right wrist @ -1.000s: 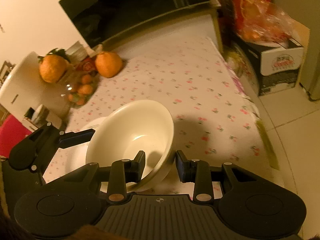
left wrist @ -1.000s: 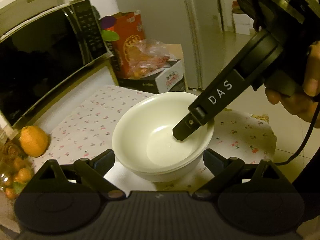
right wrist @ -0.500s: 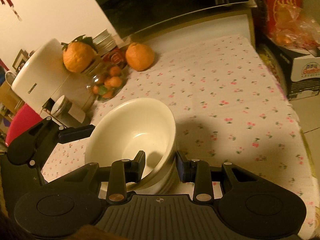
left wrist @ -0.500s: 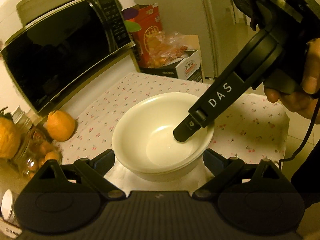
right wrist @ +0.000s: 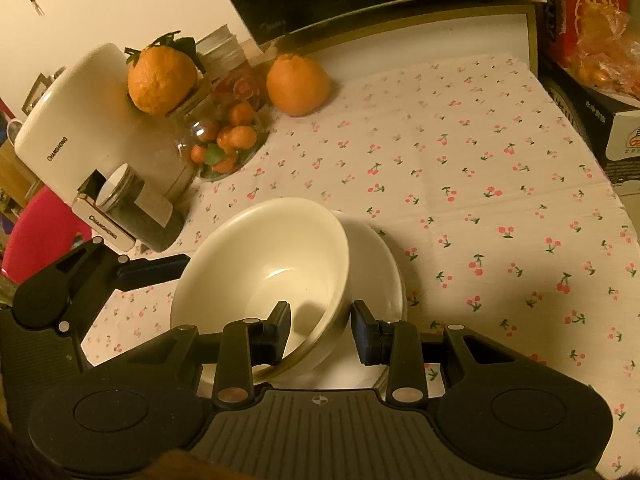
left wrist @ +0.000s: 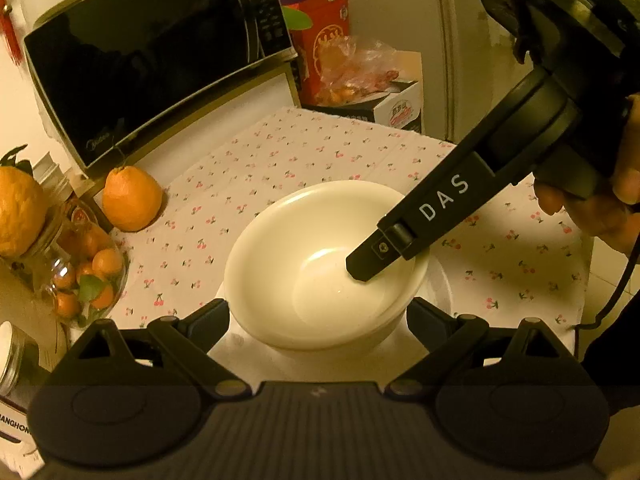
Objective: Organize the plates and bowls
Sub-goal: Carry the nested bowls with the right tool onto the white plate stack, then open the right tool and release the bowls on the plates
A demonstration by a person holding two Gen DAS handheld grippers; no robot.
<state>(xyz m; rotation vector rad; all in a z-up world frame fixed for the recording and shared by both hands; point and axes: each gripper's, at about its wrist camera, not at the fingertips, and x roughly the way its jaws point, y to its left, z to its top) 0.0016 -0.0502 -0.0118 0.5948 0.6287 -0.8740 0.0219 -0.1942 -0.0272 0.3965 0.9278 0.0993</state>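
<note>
Cream bowl [right wrist: 264, 264]: tilted over a white plate [right wrist: 380, 264] on the cherry-print tablecloth [right wrist: 500, 168], its near wall clamped by the right gripper [right wrist: 320, 330], one finger inside, one outside. Left gripper [left wrist: 320, 316]: jaws spread wide either side of the bowl, not touching. Nearby: orange [right wrist: 298, 84], fruit jar [right wrist: 224, 140], microwave [left wrist: 160, 52].

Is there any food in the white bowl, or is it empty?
Empty. The white bowl shows only its bare, shiny inside. The one thing in it is a finger of the right gripper, whose jaws pinch its rim.
</note>
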